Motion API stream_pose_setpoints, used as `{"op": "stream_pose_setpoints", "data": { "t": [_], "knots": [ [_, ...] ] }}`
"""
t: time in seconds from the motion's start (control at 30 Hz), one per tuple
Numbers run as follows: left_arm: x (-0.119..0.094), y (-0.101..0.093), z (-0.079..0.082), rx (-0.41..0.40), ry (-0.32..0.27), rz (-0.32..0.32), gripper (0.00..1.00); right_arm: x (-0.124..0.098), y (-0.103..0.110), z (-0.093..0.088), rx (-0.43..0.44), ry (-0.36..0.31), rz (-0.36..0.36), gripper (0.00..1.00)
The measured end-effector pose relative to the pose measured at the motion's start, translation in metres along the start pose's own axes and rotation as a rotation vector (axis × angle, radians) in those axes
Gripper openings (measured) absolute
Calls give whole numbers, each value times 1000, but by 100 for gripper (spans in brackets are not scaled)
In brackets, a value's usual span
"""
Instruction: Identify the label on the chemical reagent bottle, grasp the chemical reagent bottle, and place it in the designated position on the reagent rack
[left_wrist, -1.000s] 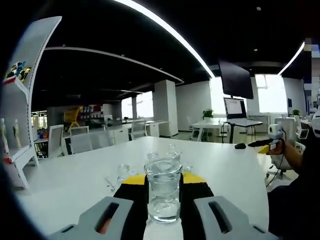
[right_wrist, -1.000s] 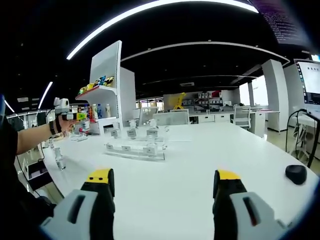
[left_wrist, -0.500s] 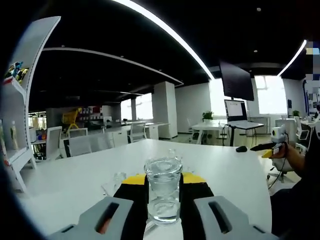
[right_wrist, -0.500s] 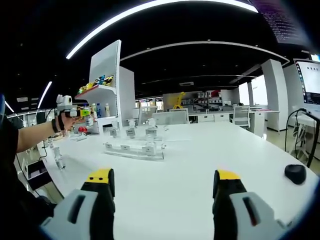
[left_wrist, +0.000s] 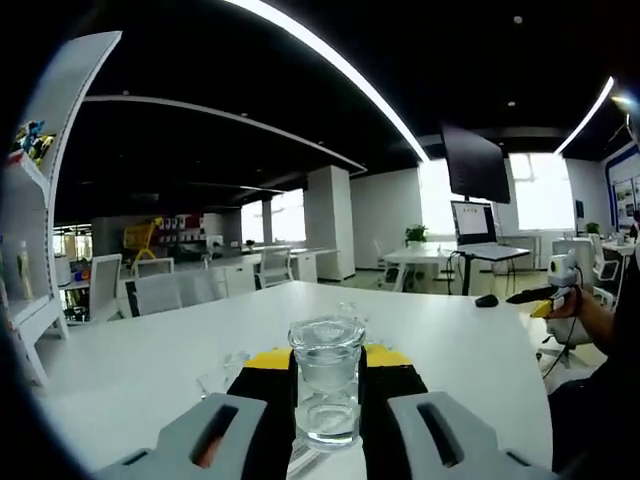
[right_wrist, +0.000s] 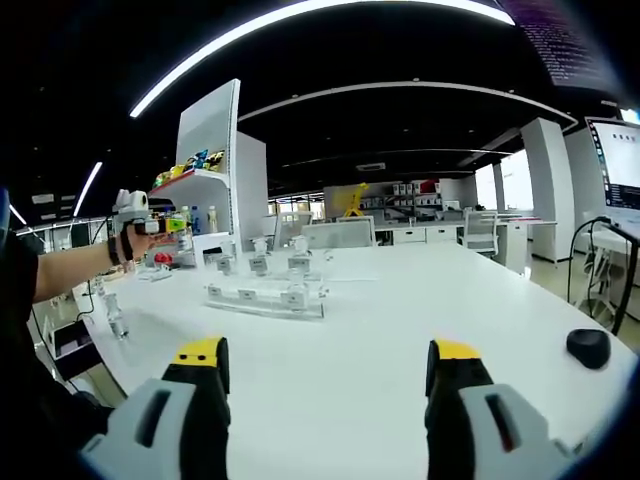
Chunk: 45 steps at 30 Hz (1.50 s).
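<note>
A clear glass reagent bottle (left_wrist: 326, 385) with a wide stopper stands upright between the black, yellow-tipped jaws of my left gripper (left_wrist: 326, 357), which is shut on it above the white table (left_wrist: 150, 350). Its label cannot be read. Clear glass shapes (left_wrist: 224, 370) peek out low and left of the bottle. In the right gripper view a clear reagent rack (right_wrist: 265, 296) with several small labelled bottles sits mid-table. The left gripper (right_wrist: 150, 226) hovers left of it in a person's hand. My right gripper (right_wrist: 327, 375) is open with nothing between its jaws, near the table's front.
A tall white shelf (right_wrist: 215, 150) with colourful items stands behind the rack. Loose small bottles (right_wrist: 118, 320) stand by the table's left edge. A black mouse (right_wrist: 585, 345) lies at the right. In the left gripper view the right gripper (left_wrist: 545, 297) is far right.
The left gripper and its bottle have drifted slightly up and toward the rack. In its view the glass shapes have sunk lower behind the bottle. The right gripper has barely moved.
</note>
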<state>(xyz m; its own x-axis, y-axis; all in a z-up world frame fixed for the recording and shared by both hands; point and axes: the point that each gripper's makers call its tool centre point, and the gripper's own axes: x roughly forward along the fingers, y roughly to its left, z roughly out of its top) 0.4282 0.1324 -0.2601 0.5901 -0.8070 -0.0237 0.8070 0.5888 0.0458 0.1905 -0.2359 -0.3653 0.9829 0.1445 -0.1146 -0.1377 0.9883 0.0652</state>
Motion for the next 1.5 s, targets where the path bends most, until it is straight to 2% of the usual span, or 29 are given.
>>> {"op": "stream_pose_setpoints", "data": {
  "t": [0.6,1.07,1.5],
  "knots": [
    [24,3,2,0,-29,-36,23,4,0,-5,-1,21,-7,77],
    [32,20,-5,11,-33,-11,23,7,3,-6,-1,26,-3,77],
    [42,26,-21,16,-15,-10,23,7,0,-9,-5,37,-11,77]
  ]
}}
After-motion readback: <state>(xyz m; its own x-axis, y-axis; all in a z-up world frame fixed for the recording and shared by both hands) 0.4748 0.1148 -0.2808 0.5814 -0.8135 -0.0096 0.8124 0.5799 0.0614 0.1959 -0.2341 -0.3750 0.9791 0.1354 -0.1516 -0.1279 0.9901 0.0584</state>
